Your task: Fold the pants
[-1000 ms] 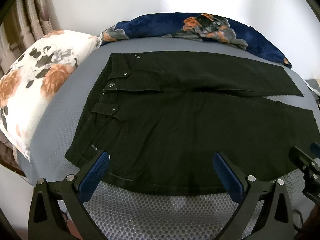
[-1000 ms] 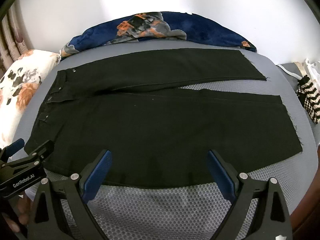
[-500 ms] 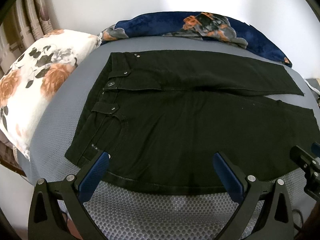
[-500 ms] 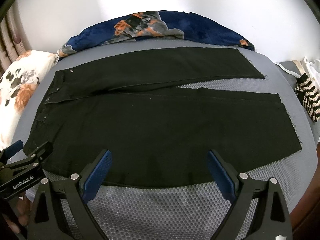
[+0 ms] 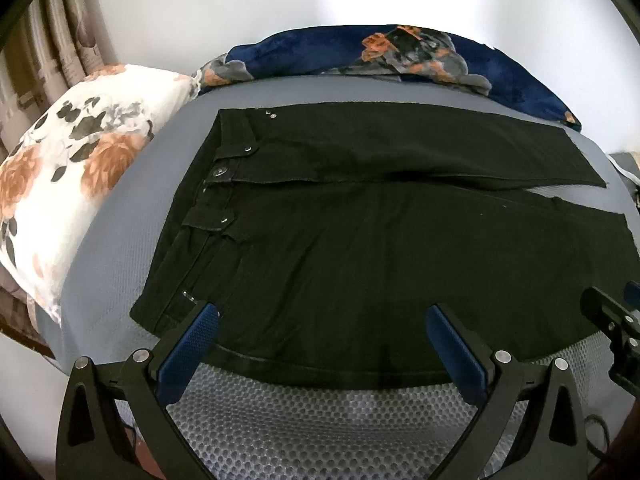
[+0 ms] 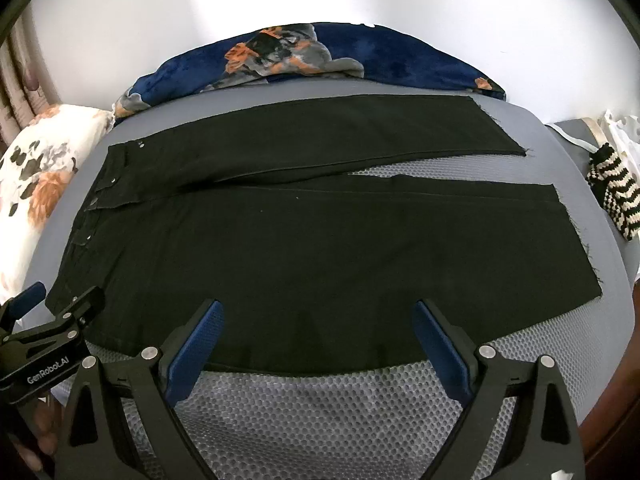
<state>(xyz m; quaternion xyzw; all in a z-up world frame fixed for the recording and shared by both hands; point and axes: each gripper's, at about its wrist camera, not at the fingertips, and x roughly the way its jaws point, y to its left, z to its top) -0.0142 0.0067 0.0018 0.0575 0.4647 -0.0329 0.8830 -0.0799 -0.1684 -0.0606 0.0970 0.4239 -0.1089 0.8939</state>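
Observation:
Black pants [image 5: 360, 248] lie flat on a grey mesh bed surface [image 5: 320, 420], waistband to the left, both legs stretching right with a gap between the hems. They also show in the right wrist view [image 6: 320, 248]. My left gripper [image 5: 320, 320] is open and empty, hovering at the near edge of the pants by the waist and hip. My right gripper [image 6: 318, 320] is open and empty at the near edge of the nearer leg. Each gripper shows at the edge of the other's view.
A floral white pillow [image 5: 68, 184] lies left of the waistband. A dark blue patterned blanket [image 5: 380, 52] lies along the far edge against the wall. A black-and-white striped cloth [image 6: 616, 196] sits at the right. Curtains [image 5: 48, 40] hang at far left.
Both grippers have drifted slightly; the pants look a little lower in the views. Both stay open and empty, and the pants have not moved.

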